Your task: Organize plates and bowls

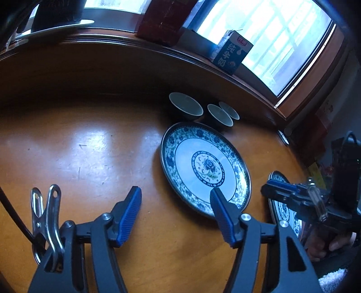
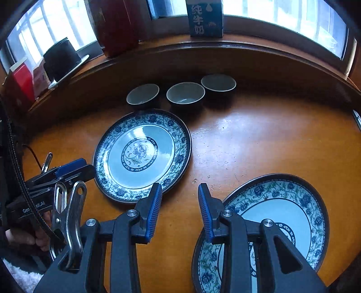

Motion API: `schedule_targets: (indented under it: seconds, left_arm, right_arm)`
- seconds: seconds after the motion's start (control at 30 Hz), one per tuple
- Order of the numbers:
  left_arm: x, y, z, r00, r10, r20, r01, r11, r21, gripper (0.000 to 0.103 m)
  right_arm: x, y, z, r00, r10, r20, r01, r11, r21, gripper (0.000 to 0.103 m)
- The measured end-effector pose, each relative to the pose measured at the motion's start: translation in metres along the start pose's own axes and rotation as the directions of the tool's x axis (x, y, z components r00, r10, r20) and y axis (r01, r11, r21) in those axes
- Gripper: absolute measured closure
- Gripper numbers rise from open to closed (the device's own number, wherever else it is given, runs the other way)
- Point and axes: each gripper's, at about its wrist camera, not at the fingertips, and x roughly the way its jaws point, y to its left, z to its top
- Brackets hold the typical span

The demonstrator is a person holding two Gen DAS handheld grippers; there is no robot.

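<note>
Two blue-and-white floral plates lie on the round wooden table (image 1: 90, 146). My left gripper (image 1: 174, 199) hovers open and empty at the near-left rim of the first plate (image 1: 205, 169), its right fingertip over that rim. My right gripper (image 2: 180, 191) is open above bare wood between the first plate (image 2: 142, 155) and the second plate (image 2: 282, 211), whose near part its right finger covers. Three small dark bowls (image 2: 142, 93) (image 2: 185, 92) (image 2: 218, 82) stand in a row behind the plates. Each gripper shows in the other's view: the right gripper (image 1: 267, 190) over the second plate (image 1: 284, 209), the left gripper (image 2: 85, 170) by the first plate.
A raised wooden windowsill curves behind the table. On it stand a blue milk carton (image 2: 204, 18), a dark red box (image 2: 117, 24) and a black pot on a white saucer (image 2: 61, 58). A hand (image 2: 24, 236) grips the left gripper's handle. Bare wood lies left of the first plate.
</note>
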Motion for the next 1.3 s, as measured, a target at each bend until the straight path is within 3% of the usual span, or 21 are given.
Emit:
schedule_targets:
  seconds: [0.17,0.33,0.57,0.73,1.3]
  left_arm:
    - [0.009,-0.002,0.009,0.999,-0.030,0.019,0.030,0.999,0.015,0.030]
    - [0.015,-0.019,0.007,0.998,0.064,0.029,-0.068,0.989,0.133,0.030]
    - [0.029,-0.045,-0.001,0.972,0.232,0.024,-0.229,0.928,0.293,0.030]
    - [0.029,-0.044,-0.001,0.973,0.228,0.014,-0.222,0.929,0.297,0.037]
    - [0.006,-0.053,-0.035,0.962,0.271,-0.017,-0.257,0.929,0.268,0.041]
  right_arm:
    - [0.019,0.001,0.015,0.999,-0.014,-0.044,0.014,1.000,-0.015,0.069]
    - [0.032,-0.005,0.015,0.997,0.014,-0.080,-0.012,0.999,0.029,0.067]
    - [0.034,0.020,0.011,0.997,-0.032,-0.063,0.026,0.995,-0.091,0.061]
    - [0.029,0.019,0.005,0.999,0.014,-0.051,-0.019,0.996,-0.088,0.070]
    - [0.025,0.034,-0.026,0.998,0.052,-0.047,-0.060,0.983,-0.173,0.070]
